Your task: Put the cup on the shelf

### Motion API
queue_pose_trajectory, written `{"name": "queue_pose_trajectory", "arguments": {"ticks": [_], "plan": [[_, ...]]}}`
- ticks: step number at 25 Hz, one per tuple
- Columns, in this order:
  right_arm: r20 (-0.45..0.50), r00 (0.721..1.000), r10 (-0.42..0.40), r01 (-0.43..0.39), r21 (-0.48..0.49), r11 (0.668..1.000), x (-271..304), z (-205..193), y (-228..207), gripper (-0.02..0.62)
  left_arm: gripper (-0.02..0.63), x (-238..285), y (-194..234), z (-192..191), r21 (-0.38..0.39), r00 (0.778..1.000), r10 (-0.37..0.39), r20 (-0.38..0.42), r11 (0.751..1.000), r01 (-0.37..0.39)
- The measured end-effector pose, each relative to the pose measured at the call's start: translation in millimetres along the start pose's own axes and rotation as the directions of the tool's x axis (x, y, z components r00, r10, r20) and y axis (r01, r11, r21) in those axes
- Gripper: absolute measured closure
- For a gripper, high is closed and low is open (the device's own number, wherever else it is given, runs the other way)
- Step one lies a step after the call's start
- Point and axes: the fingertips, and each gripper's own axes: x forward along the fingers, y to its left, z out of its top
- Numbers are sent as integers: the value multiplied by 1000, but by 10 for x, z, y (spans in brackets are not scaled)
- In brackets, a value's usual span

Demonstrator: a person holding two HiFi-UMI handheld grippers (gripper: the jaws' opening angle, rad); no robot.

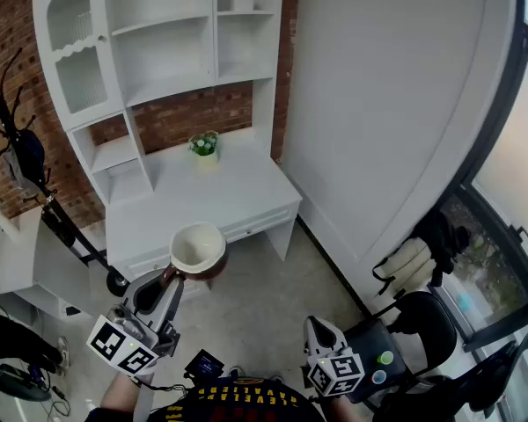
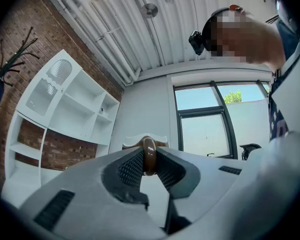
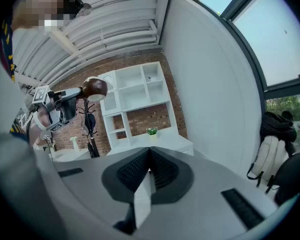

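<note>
Left gripper (image 1: 170,277) is down low on the left of the head view, and its jaws are clamped on the handle (image 2: 149,155) of the cup (image 1: 198,250). In the left gripper view the ribbed pads squeeze that brown loop from both sides. The cup is brown outside and cream inside, with its mouth facing up at the head camera. It's held in the air out in front of the desk (image 1: 246,202) and touches nothing else. It's well short of the shelf (image 1: 158,55).

Going left to right from there: a dark coat rack (image 1: 18,148) stands at the far left against the brick wall (image 1: 189,117). Next comes the shelf, a tall white unit with open compartments and an arched door on its left section. There's some small item in the top right compartment, too tiny to tell what. The desk runs under it, also white, with drawers along the front. A little potted plant (image 1: 204,145) sits at the back of the desktop, just below the shelf's middle compartments.

The right gripper (image 1: 317,325) is low and a bit right of centre over the floor (image 1: 273,297) — jaws closed together, nothing between them.

Further right, a cream and black backpack (image 1: 411,262) leans by the white wall, a dark chair (image 1: 422,323) is just below it, and the window (image 1: 510,174) runs down the right edge.
</note>
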Motion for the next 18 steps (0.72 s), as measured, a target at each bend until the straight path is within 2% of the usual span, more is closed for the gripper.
{"name": "queue_pose_trajectory", "arguments": {"ticks": [11,14,18], "plan": [[15,1000,-26,25,25,999,135,-18,51,591,557,-16,201,1,5,1000,-6,0,1000,6],[40,998,-55,53,56,997,187,25,64,591,557,-26,307,4,1,1000,-16,-2,1000,16],[21,995,-93,91,86,992,261,-39,96,591,557,-9,456,-29,-11,1000,-31,-2,999,31]]}}
